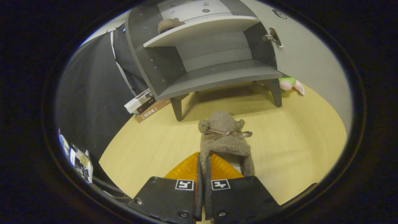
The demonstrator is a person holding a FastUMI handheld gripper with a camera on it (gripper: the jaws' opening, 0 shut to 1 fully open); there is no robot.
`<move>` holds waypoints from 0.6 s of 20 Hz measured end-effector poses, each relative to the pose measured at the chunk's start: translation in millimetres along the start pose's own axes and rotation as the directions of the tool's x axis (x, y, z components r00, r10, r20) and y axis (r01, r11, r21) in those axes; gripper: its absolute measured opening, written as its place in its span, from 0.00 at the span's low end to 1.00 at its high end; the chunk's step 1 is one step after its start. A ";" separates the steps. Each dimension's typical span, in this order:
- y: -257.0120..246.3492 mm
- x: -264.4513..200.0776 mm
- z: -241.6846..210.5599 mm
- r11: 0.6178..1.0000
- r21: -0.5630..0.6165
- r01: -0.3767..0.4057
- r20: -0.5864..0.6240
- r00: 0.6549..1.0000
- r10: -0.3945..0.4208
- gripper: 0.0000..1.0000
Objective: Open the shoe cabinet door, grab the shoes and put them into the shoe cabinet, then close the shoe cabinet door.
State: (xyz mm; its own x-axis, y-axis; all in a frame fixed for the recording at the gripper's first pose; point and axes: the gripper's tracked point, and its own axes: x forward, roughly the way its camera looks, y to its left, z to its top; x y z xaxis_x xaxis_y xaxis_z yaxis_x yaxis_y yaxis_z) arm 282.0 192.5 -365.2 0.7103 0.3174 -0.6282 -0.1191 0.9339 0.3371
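Observation:
A fuzzy brown shoe (224,137) with a ribbon bow hangs ahead of my gripper (202,169), whose fingers are shut on the shoe's heel edge. It is lifted above the light wooden floor (295,146). Beyond it stands the grey shoe cabinet (217,76) on short legs. Its door (304,59) is swung open to the right, with a metal hinge (273,37) showing. On the upper shelf (202,29) lies a second fuzzy brown shoe (169,25). The lower shelf (224,79) is bare.
A few books (143,104) lie on the floor left of the cabinet. A green and pink plush toy (290,84) lies behind the cabinet's right leg. Papers and cables (79,160) sit at the near left, by the black cloth wall.

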 end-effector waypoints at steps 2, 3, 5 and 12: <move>8.0 -11.3 4.1 0.999 -0.021 -0.027 0.016 0.999 0.027 0.07; 12.0 -18.4 7.1 0.999 -0.027 -0.038 0.026 0.999 0.038 0.07; 21.2 -33.7 17.4 0.998 -0.045 -0.051 0.059 0.997 0.054 0.08; 68.1 -105.9 96.7 0.984 -0.109 -0.142 0.225 0.961 0.164 0.07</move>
State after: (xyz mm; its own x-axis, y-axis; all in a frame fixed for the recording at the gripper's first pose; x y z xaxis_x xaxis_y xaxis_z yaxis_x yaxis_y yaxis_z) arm 265.7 206.6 -208.0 0.8186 0.4210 -0.3908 -0.2941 0.8916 0.3443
